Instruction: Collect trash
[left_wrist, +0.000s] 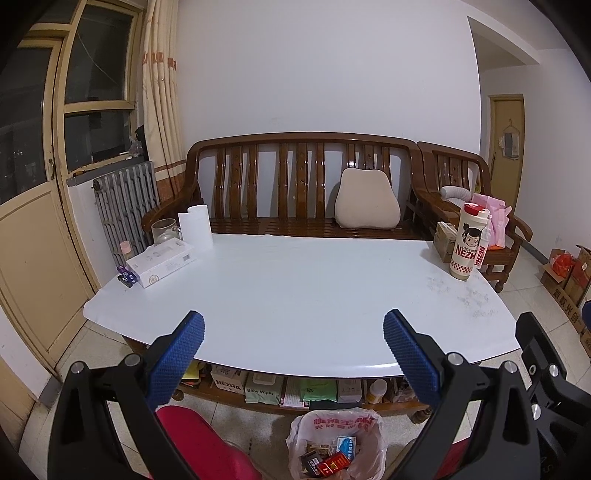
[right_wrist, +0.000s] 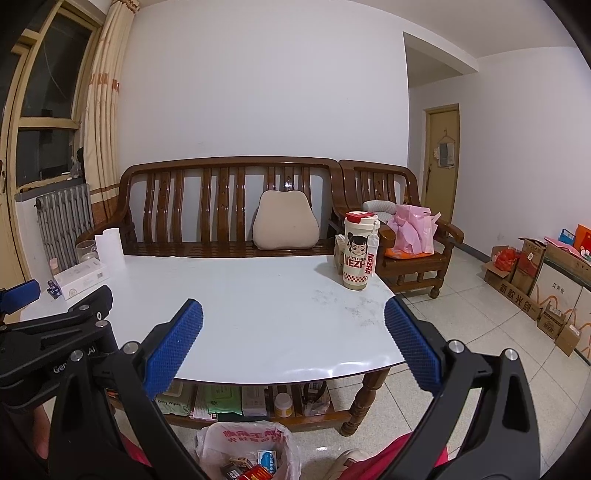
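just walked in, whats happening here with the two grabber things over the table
A person holds a gripper in each hand above the near edge of the white table. Both the left gripper and the right gripper are open and empty. On the floor below, a bin lined with a plastic bag already holds small boxes and wrappers. A box, paper roll and bottle stand on the table.

White table, wooden sofa behind.
On table: Nezha bottle far right; white box, paper roll, glass mug far left.
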